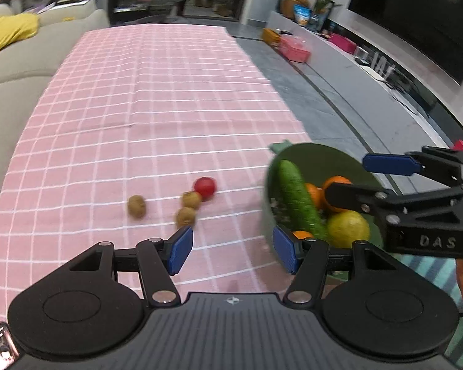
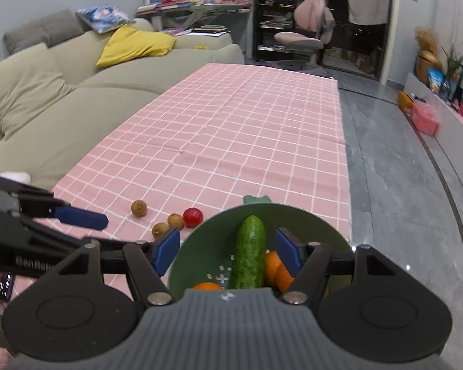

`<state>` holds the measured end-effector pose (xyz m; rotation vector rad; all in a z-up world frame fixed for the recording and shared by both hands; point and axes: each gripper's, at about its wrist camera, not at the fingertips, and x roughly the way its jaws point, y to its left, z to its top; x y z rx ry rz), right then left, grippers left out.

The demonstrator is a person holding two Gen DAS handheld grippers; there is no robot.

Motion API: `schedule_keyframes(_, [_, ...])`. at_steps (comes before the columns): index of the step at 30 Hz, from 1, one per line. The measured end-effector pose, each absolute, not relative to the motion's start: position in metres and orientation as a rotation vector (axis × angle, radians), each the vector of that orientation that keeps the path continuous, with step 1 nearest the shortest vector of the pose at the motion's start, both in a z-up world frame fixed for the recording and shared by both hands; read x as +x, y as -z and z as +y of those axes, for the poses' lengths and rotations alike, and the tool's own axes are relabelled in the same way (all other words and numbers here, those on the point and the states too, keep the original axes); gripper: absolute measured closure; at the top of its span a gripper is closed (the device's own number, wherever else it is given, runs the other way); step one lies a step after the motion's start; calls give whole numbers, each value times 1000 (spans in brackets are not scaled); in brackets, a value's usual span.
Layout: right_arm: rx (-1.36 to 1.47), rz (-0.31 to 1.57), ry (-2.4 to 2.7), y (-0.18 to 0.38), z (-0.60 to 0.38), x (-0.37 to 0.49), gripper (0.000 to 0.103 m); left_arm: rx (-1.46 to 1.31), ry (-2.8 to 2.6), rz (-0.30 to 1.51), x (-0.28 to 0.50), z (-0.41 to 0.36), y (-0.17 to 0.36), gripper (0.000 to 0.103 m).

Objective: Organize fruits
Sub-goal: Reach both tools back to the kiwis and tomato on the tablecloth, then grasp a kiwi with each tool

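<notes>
Looking from the left wrist, the left gripper [image 1: 233, 248] hung over the pink checked tablecloth [image 1: 157, 98] with its blue pads [image 1: 179, 250] wide apart and nothing between them. Three small brown fruits [image 1: 136, 206] lay on the cloth just ahead of it, and a red tomato [image 1: 204, 187] touched the far one. To the right stood a green bowl [image 1: 314, 157] at the edge of the table. It held a cucumber [image 1: 298, 202], oranges [image 1: 335, 188] and a yellow-green lemon [image 1: 348, 228]. The right gripper [image 1: 364, 178] reached over the bowl with its jaws spread and empty. The letters "DAS" showed on its black body.

From the right wrist, the right gripper [image 2: 227, 248] had its blue pads [image 2: 288, 254] apart above the green bowl [image 2: 200, 237], one on each side of the cucumber [image 2: 250, 251], not touching it. Orange pieces [image 2: 277, 266] lay beside the cucumber. The brown fruits [image 2: 139, 208] and the tomato [image 2: 193, 216] sat on the cloth just left of the bowl. The left gripper [image 2: 83, 219] came in from the left, open, with "Gen Ro" partly readable on it. A beige sofa [image 2: 46, 101] with a yellow pillow [image 2: 135, 44] stood beside the table.
</notes>
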<state>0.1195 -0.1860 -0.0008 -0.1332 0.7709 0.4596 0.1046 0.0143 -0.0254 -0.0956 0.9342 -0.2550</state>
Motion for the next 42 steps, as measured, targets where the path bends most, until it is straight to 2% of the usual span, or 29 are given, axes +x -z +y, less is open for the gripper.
schedule_keyframes(6, [-205, 770, -527, 5, -161, 128, 39, -146, 222, 948, 111, 39, 40, 33])
schedule_keyframes(13, [-333, 773, -611, 10, -128, 142, 53, -196, 211, 983, 116, 56, 58, 35])
schedule_keyframes(17, [-420, 788, -667, 19, -110, 152, 56, -214, 214, 996, 120, 62, 68, 37])
schedule_keyframes(20, [-470, 814, -697, 28, -100, 162, 62, -222, 218, 1008, 121, 65, 75, 38])
schedule_keyframes(32, [-631, 881, -758, 55, -82, 198, 64, -272, 249, 1027, 133, 68, 97, 45])
schedule_keyframes(39, [-658, 894, -807, 65, -71, 208, 65, -288, 178, 978, 147, 79, 100, 53])
schedule_keyframes(42, [-639, 912, -830, 69, -65, 211, 71, -299, 139, 970, 156, 90, 101, 59])
